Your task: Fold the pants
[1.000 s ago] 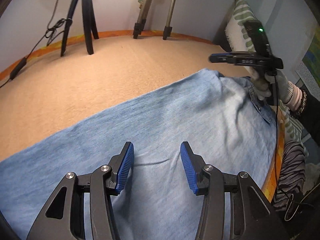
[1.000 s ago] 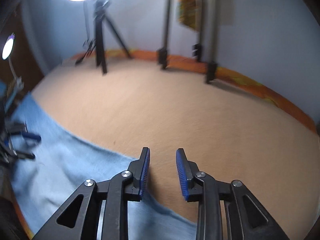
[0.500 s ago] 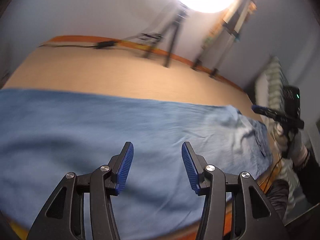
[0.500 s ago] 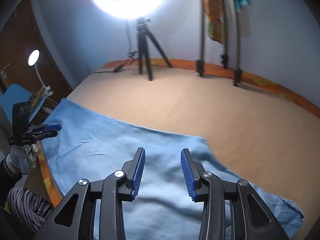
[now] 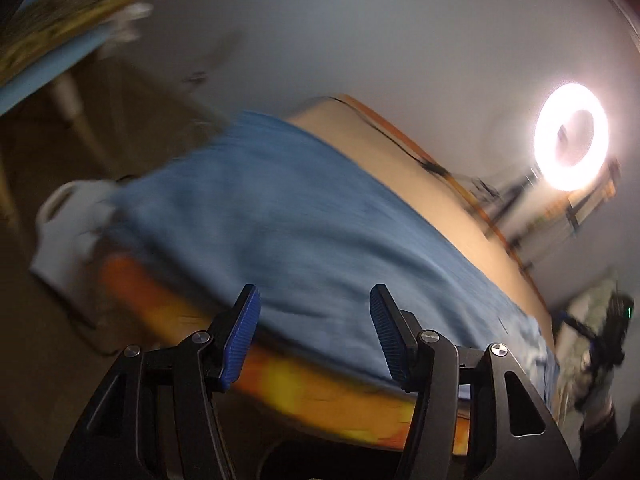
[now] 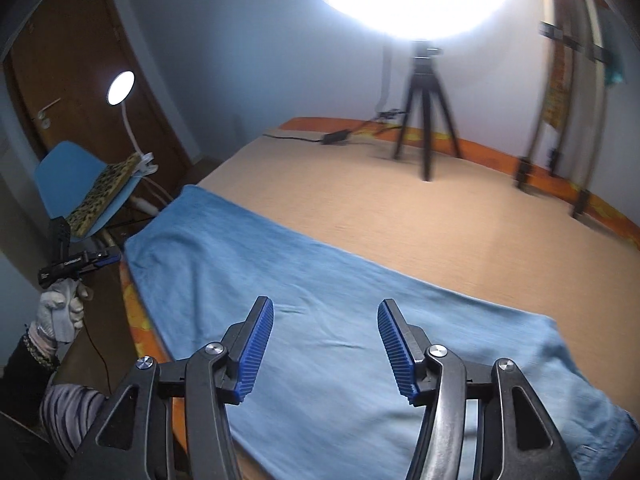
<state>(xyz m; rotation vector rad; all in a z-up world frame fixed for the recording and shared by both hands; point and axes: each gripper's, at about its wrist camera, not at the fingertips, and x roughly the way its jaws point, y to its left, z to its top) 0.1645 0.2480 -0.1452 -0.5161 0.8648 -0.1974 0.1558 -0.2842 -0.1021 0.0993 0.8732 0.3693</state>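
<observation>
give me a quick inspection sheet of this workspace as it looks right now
surface: beige bed top with an orange edge.
job's things: blue pants spread flat along the near edge, no fold seen.
clutter: nothing seen on the bed besides the stands.
grippers: left gripper open, holding nothing, out past the bed edge; right gripper open above the pants.
cables: black cable and adapter by the tripod.
surroundings: ring light, blue chair, brown door, desk lamp.
</observation>
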